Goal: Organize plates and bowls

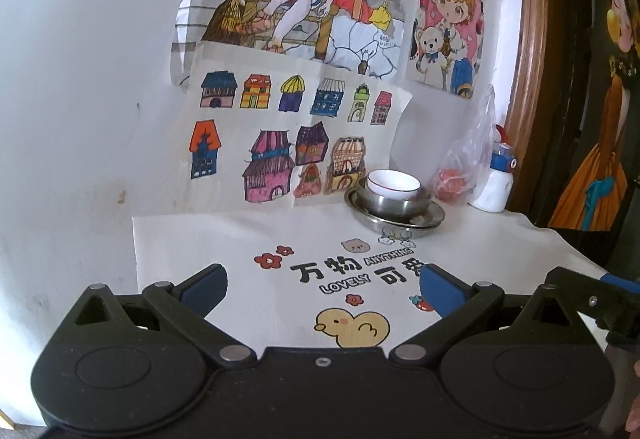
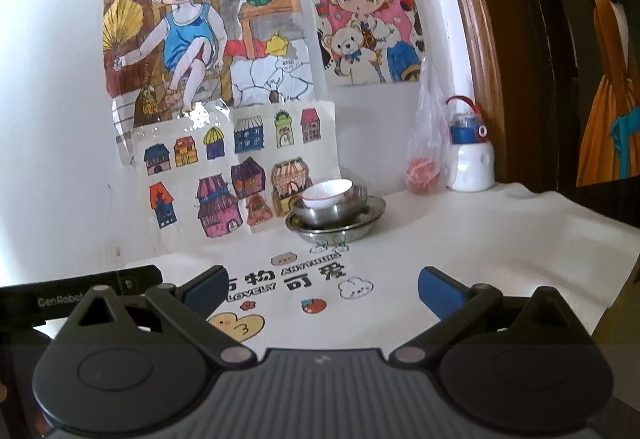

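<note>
Already the white bowl [image 1: 394, 186] was nested in the steel bowl [image 1: 390, 203] on the plate [image 1: 400, 223], saving space; both grippers [image 1: 322, 289] [image 2: 320, 289] were held wide, empty.

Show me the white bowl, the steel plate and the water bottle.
white bowl [image 1: 394, 186]: left wrist view, outer wall.
steel plate [image 2: 362, 229]: right wrist view, front rim.
water bottle [image 2: 470, 167]: right wrist view, white body.

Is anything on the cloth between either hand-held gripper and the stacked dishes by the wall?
Nothing visible. Only bare printed tablecloth lies between the open right hand-held gripper and the white ceramic bowl nested in the steel bowl; likewise for the left hand-held gripper.
</note>
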